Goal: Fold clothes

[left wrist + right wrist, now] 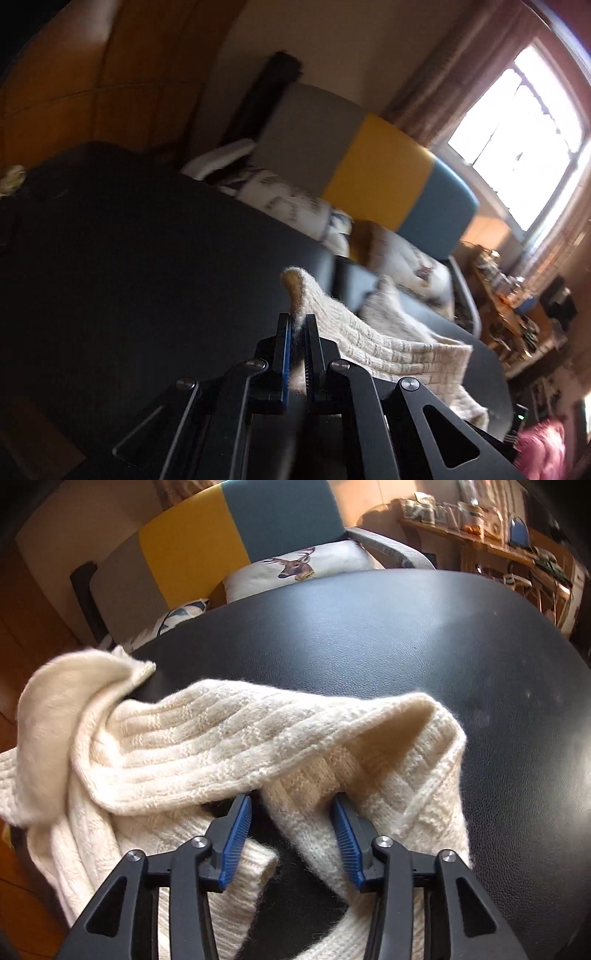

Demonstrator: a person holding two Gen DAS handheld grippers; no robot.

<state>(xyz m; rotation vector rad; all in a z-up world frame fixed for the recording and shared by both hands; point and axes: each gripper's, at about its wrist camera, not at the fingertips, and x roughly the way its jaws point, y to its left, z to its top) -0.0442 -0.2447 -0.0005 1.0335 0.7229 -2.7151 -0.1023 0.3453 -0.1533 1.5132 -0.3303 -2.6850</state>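
Observation:
A cream knitted sweater lies bunched on a black leather table. In the right wrist view my right gripper stands open, its blue pads on either side of a fold of the knit, with part of the sweater hanging off the table's left edge. In the left wrist view my left gripper is shut on an edge of the cream sweater, lifted a little above the table, and the knit trails away to the right.
Behind the table stands a sofa with a grey, yellow and teal back and printed cushions. A wooden shelf with clutter is at the right. A bright window and a pink cloth show in the left wrist view.

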